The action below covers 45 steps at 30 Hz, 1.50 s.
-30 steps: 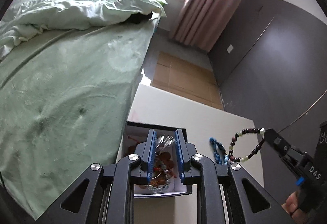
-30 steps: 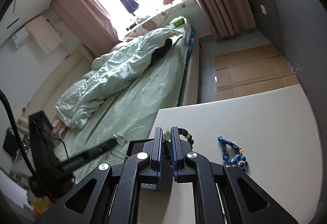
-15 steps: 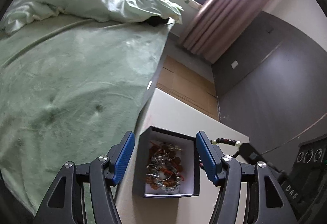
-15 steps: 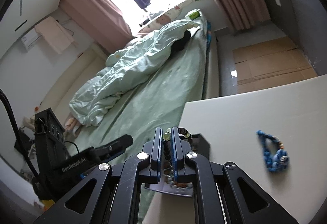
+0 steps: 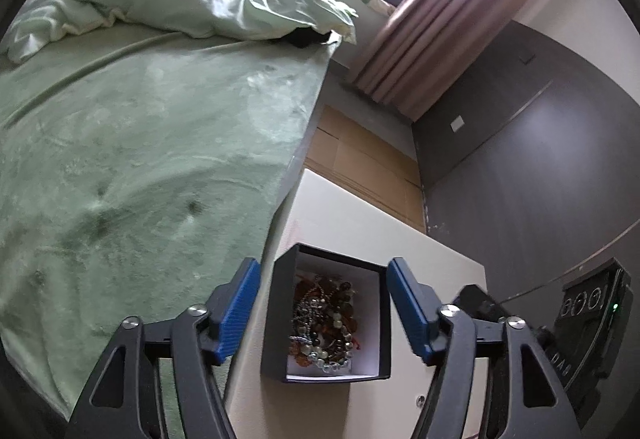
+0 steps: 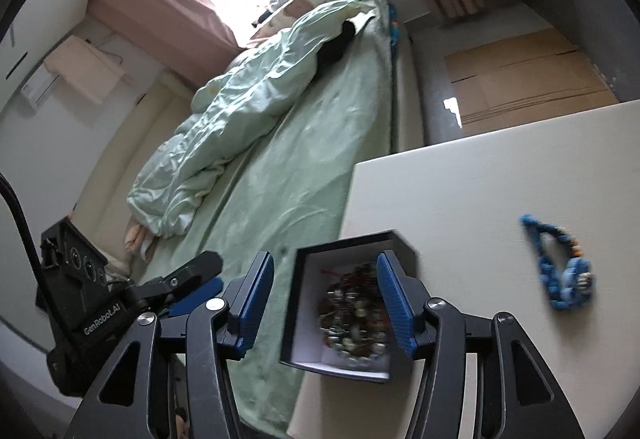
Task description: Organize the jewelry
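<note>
While both tongs hang over it, the black box [image 5: 326, 323] sits at the bench [image 6: 480, 199] edge, low in the frame.
Left tongs [image 5: 322, 313] and right tongs [image 6: 325, 305] are opening, gripping nothing; tangled beads [image 5: 324, 323] fill the box, and a blue bracelet [image 6: 560, 267], somewhat blurred, lies apart at right.

Tabletop [image 6: 500, 175], off-white.
Black jewelry box [image 6: 352, 251] lies directly ahead of the right gripper [image 6: 325, 303]; blue beaded bracelet [image 6: 560, 267] to its right.
</note>
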{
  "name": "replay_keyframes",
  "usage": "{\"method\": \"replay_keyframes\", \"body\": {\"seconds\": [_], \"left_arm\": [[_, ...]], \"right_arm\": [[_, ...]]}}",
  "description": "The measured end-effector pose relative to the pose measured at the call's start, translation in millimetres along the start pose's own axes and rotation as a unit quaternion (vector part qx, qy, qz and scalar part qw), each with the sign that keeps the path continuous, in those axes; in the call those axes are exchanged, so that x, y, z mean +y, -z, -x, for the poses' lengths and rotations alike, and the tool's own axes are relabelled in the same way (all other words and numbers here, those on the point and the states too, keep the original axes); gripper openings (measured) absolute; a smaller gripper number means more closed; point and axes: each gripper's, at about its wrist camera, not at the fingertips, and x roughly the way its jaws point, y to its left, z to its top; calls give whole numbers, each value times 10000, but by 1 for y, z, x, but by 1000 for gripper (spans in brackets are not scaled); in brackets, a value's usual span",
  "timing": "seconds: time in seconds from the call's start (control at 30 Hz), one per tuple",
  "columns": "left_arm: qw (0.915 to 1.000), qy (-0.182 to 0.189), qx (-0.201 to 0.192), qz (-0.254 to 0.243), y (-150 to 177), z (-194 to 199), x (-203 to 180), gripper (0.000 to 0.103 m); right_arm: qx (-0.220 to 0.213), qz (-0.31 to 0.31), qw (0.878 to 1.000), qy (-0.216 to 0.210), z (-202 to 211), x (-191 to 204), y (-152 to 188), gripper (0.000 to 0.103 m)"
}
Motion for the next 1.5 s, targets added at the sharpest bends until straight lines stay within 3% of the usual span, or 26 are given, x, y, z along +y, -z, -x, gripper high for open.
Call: {"method": "replay_keyframes", "body": {"seconds": [0.27,0.63,1.07,1.17,1.33,1.5], "left_arm": [[9974,51,231,-683,17,-12,-39,72],[9899,-22,455,-1341,49,-29,-77,72],[9683,204,989,-2283,112,-52,-129,72],[9639,209,1084,-2423,126,-57,-136,69],[9496,287,1444,-2767,144,-76,-146,50],[9439,179,1713,-2817,156,-97,-146,45]], "right_arm": [[-184,-147,9985,486,47,-40,-8,55],[-91,-429,9947,926,80,-87,-5,55],[-21,-884,9912,990,111,-121,19,55],[-35,-921,9905,1019,121,-126,25,55],[101,-957,9891,1113,129,-135,39,55],[309,-847,9880,1258,129,-139,50,54]]}}
